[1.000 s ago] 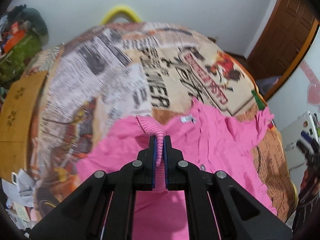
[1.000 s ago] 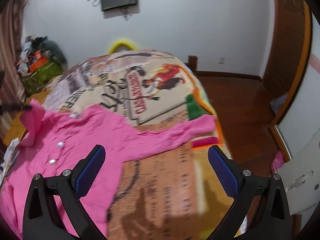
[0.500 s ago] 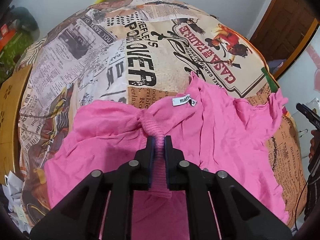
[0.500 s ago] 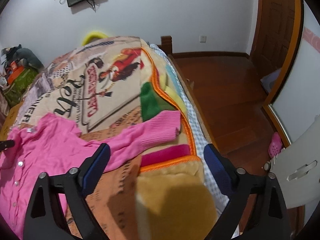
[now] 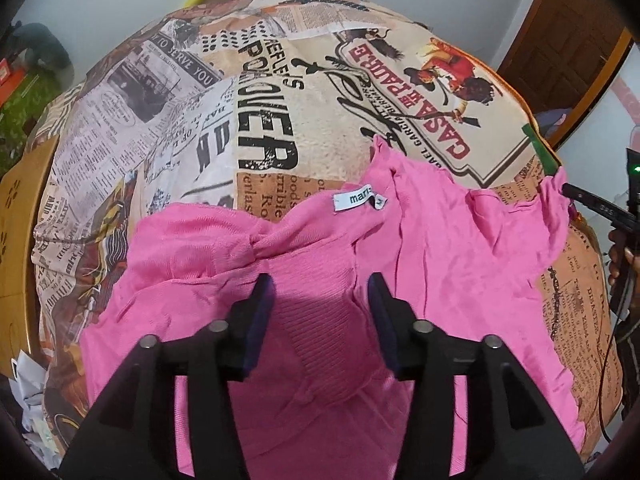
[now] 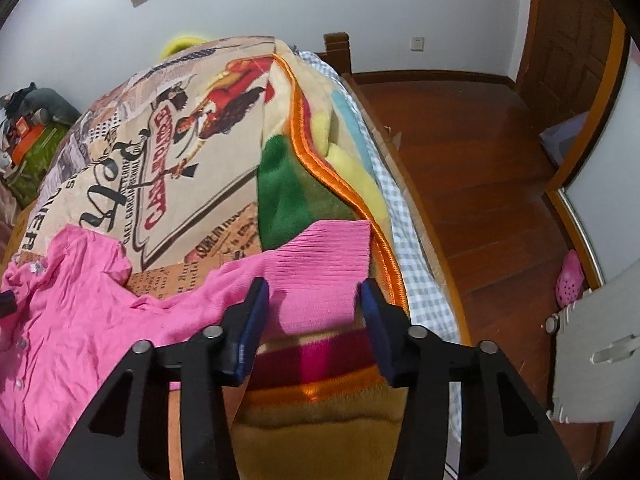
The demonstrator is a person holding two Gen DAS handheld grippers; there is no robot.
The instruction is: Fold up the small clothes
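A small pink knit cardigan point(image 5: 460, 248) lies spread on a bed with a newspaper-print blanket point(image 5: 256, 120). Its left sleeve is folded in over the body, and the ribbed cuff point(image 5: 316, 320) lies flat between the fingers of my left gripper point(image 5: 320, 292), which is open just above it. A white neck label point(image 5: 358, 200) shows. In the right wrist view the cardigan's body point(image 6: 80, 312) lies at the left. My right gripper point(image 6: 316, 292) is open and its jaws straddle the other sleeve's ribbed cuff point(image 6: 324, 264), near the bed's right edge.
The blanket's orange-trimmed edge point(image 6: 340, 184) and a checked sheet point(image 6: 404, 240) hang over the bed's right side, above a wooden floor point(image 6: 480, 160). A wooden door point(image 5: 560, 52) is at the far right. A pink shoe point(image 6: 570, 284) lies on the floor. Clutter point(image 6: 32, 128) is stacked left of the bed.
My left gripper carried the left cuff down onto the cardigan's body, then opened and let it go. My right gripper moved right to the other sleeve's cuff, staying open.
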